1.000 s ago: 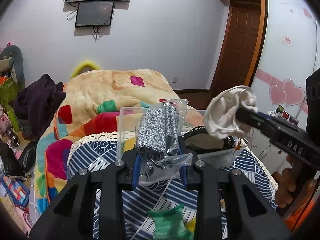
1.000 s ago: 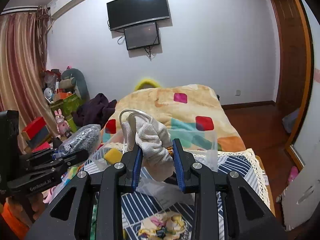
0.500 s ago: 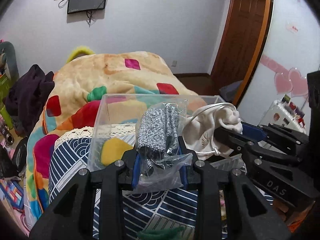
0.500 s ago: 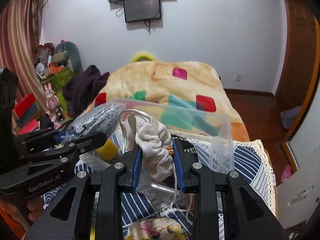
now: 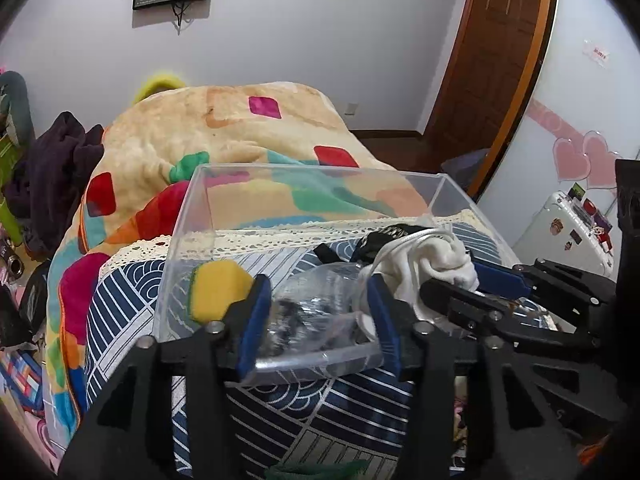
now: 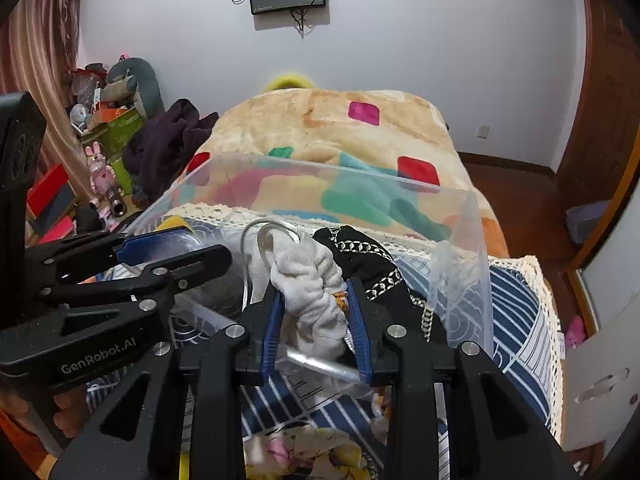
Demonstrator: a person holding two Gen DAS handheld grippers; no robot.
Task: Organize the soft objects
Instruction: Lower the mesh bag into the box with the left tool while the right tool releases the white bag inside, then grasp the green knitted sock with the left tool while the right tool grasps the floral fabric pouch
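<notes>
Bed: fills the middle of both views, under a cream blanket (image 5: pixel 224 132) with coloured squares; a navy-and-white patterned cloth (image 5: pixel 320 412) with a lace edge lies over its near end.
Clear bin: a transparent plastic box (image 5: pixel 320 172) stands on the patterned cloth at the centre of each view, its open top facing up; in the right wrist view its far wall (image 6: pixel 332 172) crosses the middle of the frame.
Left gripper: the left gripper (image 5: pixel 318 320) sits at lower centre of its own view, over the bin's near wall, its blue pads spread wide. The bagged grey knit (image 5: pixel 308 312) lies blurred between them; I cannot tell whether either pad touches it. In the right wrist view this gripper reaches in from the left edge.
Right gripper: the right gripper (image 6: pixel 316 324) is at lower centre of its view, its pads pressed against both sides of a white drawstring pouch (image 6: pixel 312 284), which is held inside the bin's mouth. In the left wrist view the pouch (image 5: pixel 436 260) shows at centre right, with the gripper entering from the right.
Black item: a black fabric piece with a silver chain (image 6: pixel 368 256) lies in the bin just right of the pouch.
Yellow sponge: a yellow pad (image 5: pixel 220 288) rests in the bin's left part, seen through the wall.
Floral cloth: a yellow flowered fabric (image 6: pixel 308 452) lies at the bottom centre of the right wrist view, outside the bin.
</notes>
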